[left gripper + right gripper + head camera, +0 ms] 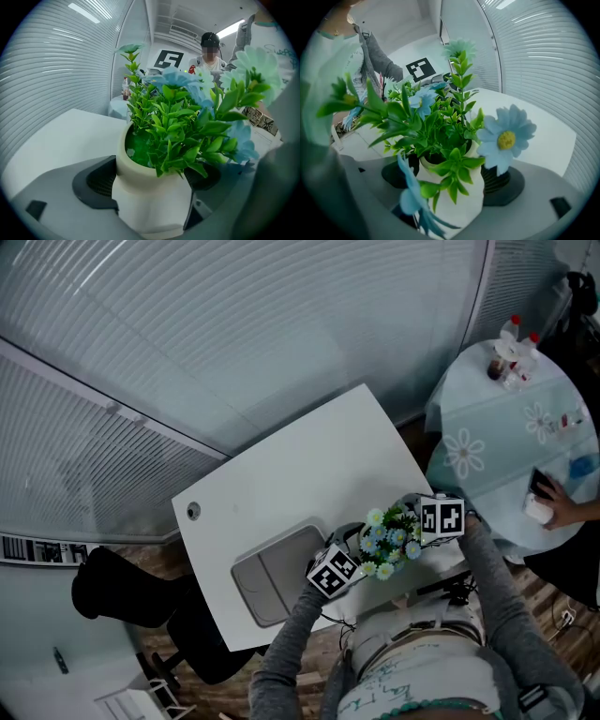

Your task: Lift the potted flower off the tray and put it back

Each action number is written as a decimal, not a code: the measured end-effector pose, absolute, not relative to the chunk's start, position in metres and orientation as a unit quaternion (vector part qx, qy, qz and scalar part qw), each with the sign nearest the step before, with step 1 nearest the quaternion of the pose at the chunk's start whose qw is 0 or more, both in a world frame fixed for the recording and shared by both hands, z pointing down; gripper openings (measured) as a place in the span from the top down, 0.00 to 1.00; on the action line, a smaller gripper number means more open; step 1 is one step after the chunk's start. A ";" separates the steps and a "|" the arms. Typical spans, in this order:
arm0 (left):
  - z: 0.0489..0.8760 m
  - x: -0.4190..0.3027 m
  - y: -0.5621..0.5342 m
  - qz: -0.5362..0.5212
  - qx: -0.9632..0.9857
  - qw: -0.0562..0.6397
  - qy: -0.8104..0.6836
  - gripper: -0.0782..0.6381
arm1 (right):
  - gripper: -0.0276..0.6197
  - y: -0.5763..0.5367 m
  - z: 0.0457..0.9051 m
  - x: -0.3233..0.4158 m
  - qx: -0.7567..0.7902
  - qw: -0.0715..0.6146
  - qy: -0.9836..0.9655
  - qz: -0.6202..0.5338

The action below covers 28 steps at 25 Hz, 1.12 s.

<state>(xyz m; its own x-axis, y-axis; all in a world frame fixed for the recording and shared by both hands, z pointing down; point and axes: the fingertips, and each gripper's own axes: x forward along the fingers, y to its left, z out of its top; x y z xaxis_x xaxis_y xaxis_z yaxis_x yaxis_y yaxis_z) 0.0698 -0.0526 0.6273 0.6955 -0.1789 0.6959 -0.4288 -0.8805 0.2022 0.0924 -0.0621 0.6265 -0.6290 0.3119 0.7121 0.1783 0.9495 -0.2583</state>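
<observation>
The left gripper (151,183) had both dark ribbed pads pressed against the sides of the small white ceramic pot of blue daisies and green leaves (152,208), jaws narrowed onto it. The right gripper (451,182) did the same from the opposite side, its pads flat against the same pot, so the plant was clamped between two pairs of jaws.

From where the head camera looked, the potted flower (387,538) sat between the two marker cubes, well to the right of the flat grey rectangular tray (272,577) and clear of its rim. The tray lay bare on the white tabletop (309,460), towards the near edge. I couldn't tell whether the pot's base was resting on the table or raised just above it.

So the first half looked done to me: the pot was off the tray. What remained, I'd say, was to carry it left, back over the tray, set it down upright and open both grips.
</observation>
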 end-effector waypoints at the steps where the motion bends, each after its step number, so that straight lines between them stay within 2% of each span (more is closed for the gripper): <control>1: 0.629 0.070 -0.053 0.352 0.904 0.177 -0.167 0.25 | 0.36 -0.062 0.629 0.093 -0.136 0.411 -0.898 0.082; 9: 0.647 0.071 -0.052 0.361 0.901 0.176 -0.165 0.25 | 0.36 -0.060 0.649 0.096 -0.136 0.429 -0.889 0.083; 28: 0.652 0.072 -0.054 0.354 0.904 0.173 -0.168 0.25 | 0.36 -0.063 0.651 0.092 -0.129 0.400 -0.904 0.077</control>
<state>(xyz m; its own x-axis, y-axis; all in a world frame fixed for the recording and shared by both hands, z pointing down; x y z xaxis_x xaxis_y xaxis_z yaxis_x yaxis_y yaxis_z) 0.0718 -0.0535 0.6518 0.6929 -0.1805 0.6981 -0.4257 -0.8838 0.1940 0.0919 -0.0635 0.6511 -0.6462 0.2943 0.7041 0.1717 0.9551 -0.2416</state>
